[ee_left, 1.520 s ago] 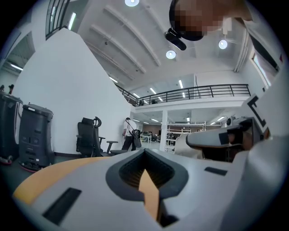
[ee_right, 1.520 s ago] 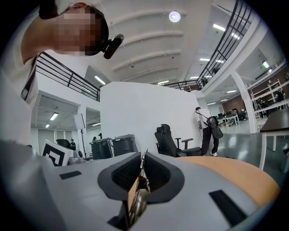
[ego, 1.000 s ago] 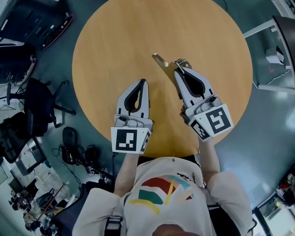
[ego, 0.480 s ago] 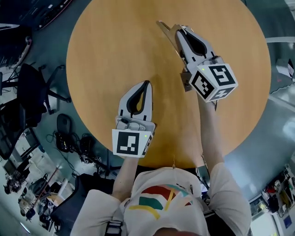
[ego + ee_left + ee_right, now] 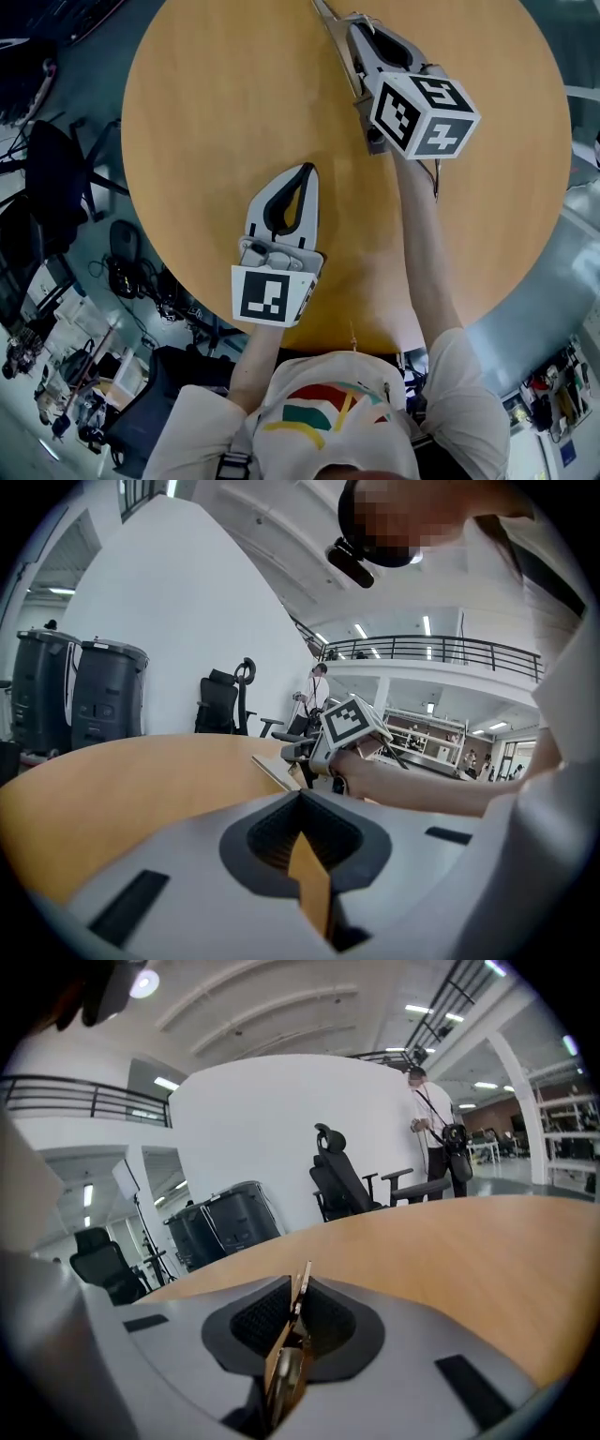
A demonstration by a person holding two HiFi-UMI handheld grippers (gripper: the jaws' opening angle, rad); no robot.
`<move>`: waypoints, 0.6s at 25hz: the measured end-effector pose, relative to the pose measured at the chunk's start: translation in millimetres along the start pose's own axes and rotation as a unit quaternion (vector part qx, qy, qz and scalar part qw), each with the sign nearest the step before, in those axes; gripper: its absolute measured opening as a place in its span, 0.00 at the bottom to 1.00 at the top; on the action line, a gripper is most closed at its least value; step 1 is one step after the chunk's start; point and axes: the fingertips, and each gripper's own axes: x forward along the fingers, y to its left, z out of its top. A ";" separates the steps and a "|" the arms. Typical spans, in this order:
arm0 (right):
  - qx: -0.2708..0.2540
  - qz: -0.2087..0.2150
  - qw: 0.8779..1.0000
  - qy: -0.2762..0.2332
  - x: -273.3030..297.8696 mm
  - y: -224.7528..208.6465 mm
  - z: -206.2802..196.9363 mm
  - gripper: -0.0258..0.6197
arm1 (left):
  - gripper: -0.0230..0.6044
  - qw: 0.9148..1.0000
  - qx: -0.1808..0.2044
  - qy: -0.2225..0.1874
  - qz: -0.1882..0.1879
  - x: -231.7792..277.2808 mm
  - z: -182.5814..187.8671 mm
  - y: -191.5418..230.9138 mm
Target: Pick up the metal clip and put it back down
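Observation:
The metal clip [image 5: 336, 33], a gold-coloured flat piece, is pinched in my right gripper [image 5: 361, 23] over the far part of the round wooden table [image 5: 206, 112]. In the right gripper view the clip [image 5: 298, 1296] stands on edge between the shut jaws. My left gripper [image 5: 307, 170] hovers over the near half of the table, its jaws closed with nothing between them. From the left gripper view the right gripper [image 5: 298, 752] and the clip [image 5: 274, 769] show low over the tabletop ahead.
Black office chairs [image 5: 52, 178] and cables lie on the floor left of the table. Two dark bins [image 5: 80, 691] stand beyond the table's edge. A person [image 5: 436, 1138] stands past a chair [image 5: 347, 1180].
My right gripper has carried the clip away from me toward the far side of the table. The left gripper has stayed over the near half.

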 end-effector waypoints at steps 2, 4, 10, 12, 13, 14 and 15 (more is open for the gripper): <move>-0.026 -0.017 0.999 0.007 4.1 1.5 -4.5 0.11 | 0.10 1.000 0.000 0.000 -0.001 2.4 -1.4 3.9; -0.047 -0.040 0.998 0.013 9.9 -3.1 -7.8 0.12 | 0.10 1.000 -0.012 -0.007 0.000 6.7 0.1 3.6; -0.094 -0.072 0.993 0.001 4.4 7.8 1.7 0.44 | 0.10 1.000 -0.024 -0.017 -0.006 -14.4 16.5 -12.7; -0.103 -0.086 0.991 0.006 2.6 5.8 4.5 0.48 | 0.10 1.000 -0.020 -0.018 -0.007 -25.5 20.8 -15.8; -0.110 -0.093 0.990 0.008 1.7 3.7 7.1 0.49 | 0.10 1.000 -0.013 -0.013 -0.007 -29.9 20.3 -16.5; -0.118 -0.097 0.988 0.004 0.0 2.4 12.7 0.49 | 0.10 1.000 -0.004 -0.006 -0.007 -33.2 19.8 -16.8; -0.122 -0.097 0.988 -0.004 -2.9 2.8 21.0 0.49 | 0.10 1.000 0.004 -0.005 -0.007 -35.4 21.6 -16.8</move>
